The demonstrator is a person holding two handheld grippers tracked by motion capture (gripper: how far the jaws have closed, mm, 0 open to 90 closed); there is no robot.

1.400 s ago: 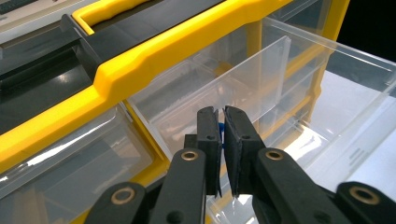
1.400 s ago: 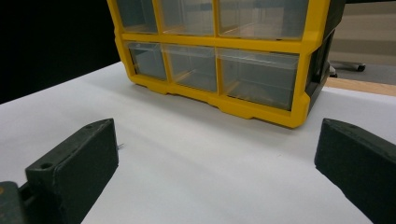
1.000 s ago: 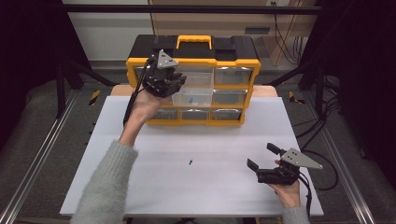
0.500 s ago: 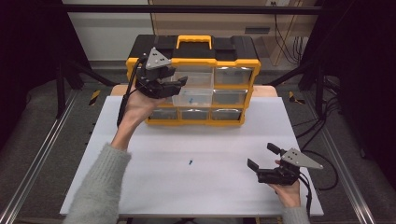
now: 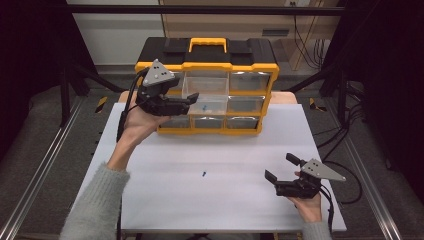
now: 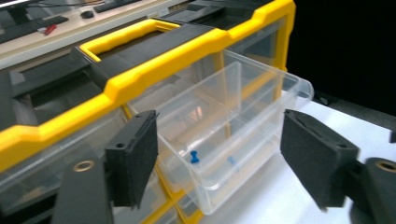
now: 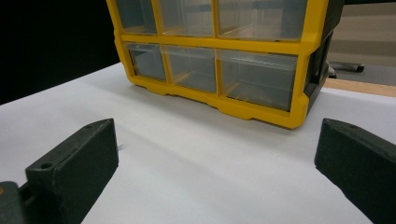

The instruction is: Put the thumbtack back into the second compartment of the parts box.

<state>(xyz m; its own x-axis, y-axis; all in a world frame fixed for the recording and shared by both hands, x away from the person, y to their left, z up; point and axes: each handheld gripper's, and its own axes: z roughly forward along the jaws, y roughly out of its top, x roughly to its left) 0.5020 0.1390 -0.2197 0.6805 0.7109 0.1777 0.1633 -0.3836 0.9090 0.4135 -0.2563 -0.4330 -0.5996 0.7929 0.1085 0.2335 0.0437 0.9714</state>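
High view: the left gripper [image 5: 187,102] is held raised at the yellow organizer [image 5: 207,85], jaws apart, beside the pulled-out clear drawer [image 5: 204,95]. A blue pin [image 5: 204,174] lies on the white table [image 5: 150,165]. The right gripper [image 5: 281,171] rests low at the table's right, jaws wide.

Left gripper view: jaws wide, empty; the open drawer [image 6: 224,135] holds a blue pushpin [image 6: 194,158].

Right gripper view: jaws wide, empty, facing the organizer's [image 7: 219,60] closed lower drawers.
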